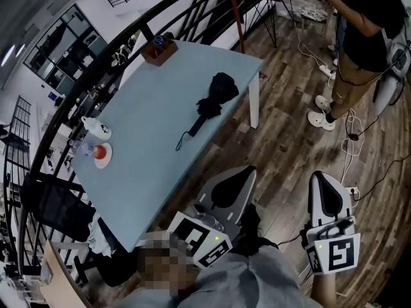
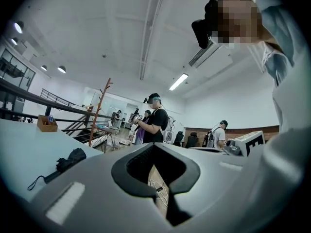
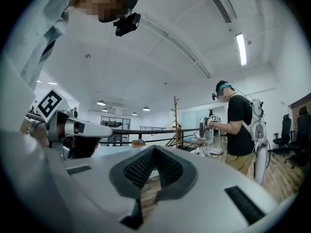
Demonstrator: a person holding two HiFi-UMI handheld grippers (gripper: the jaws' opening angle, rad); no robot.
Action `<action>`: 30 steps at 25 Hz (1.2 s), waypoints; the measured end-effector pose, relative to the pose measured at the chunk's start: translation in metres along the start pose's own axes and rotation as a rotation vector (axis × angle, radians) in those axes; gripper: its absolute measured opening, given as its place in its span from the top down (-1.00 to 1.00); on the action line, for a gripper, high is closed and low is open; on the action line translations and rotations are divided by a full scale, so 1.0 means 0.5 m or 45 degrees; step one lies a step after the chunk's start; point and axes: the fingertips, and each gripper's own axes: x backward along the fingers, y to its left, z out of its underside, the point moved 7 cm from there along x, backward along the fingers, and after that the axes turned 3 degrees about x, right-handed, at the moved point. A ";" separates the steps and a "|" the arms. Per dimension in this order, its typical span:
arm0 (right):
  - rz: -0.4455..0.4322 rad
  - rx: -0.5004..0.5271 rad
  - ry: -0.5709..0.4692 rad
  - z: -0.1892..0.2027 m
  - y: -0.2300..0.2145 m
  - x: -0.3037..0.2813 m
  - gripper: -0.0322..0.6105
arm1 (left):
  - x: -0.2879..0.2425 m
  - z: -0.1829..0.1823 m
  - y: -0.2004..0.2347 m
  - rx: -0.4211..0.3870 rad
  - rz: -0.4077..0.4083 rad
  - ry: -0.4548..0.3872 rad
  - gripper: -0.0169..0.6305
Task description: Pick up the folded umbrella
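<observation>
The black folded umbrella (image 1: 216,96) lies on the light blue table (image 1: 148,127), its wrist strap trailing toward the near side. Both grippers hang off the table's near right corner, over the wooden floor and well short of the umbrella. My left gripper (image 1: 246,171) is shut and holds nothing. My right gripper (image 1: 320,176), further right, also has its jaws together and empty. In the left gripper view the umbrella (image 2: 68,161) shows low at the left, beyond the shut left gripper (image 2: 154,145). The right gripper view shows the shut right gripper (image 3: 155,148) and no umbrella.
A wooden box (image 1: 159,49) stands at the table's far end. A white bottle (image 1: 96,128) and a plate with a red fruit (image 1: 101,153) sit at its left edge. Another person (image 1: 359,40) stands at the right among floor cables (image 1: 350,140). A black railing (image 1: 77,88) runs behind.
</observation>
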 end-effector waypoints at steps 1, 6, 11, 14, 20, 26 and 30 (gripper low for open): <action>0.001 0.013 0.018 0.005 -0.003 -0.005 0.91 | -0.006 0.000 0.004 -0.007 -0.001 -0.005 0.95; -0.008 0.071 0.060 0.010 -0.015 -0.050 0.91 | -0.044 -0.001 0.040 -0.039 -0.017 -0.009 0.95; -0.060 0.096 0.083 0.009 -0.033 -0.144 0.91 | -0.095 -0.007 0.118 -0.049 -0.128 0.002 0.95; -0.112 0.112 0.094 0.012 -0.034 -0.215 0.91 | -0.123 -0.013 0.182 -0.042 -0.192 0.019 0.95; -0.194 0.088 0.083 0.021 -0.039 -0.365 0.91 | -0.176 -0.034 0.306 -0.052 -0.295 0.035 0.95; -0.292 0.032 0.105 0.042 -0.030 -0.513 0.91 | -0.209 -0.044 0.430 -0.012 -0.372 0.048 0.95; -0.325 0.029 0.126 0.042 -0.020 -0.577 0.91 | -0.223 -0.043 0.493 -0.005 -0.395 0.067 0.95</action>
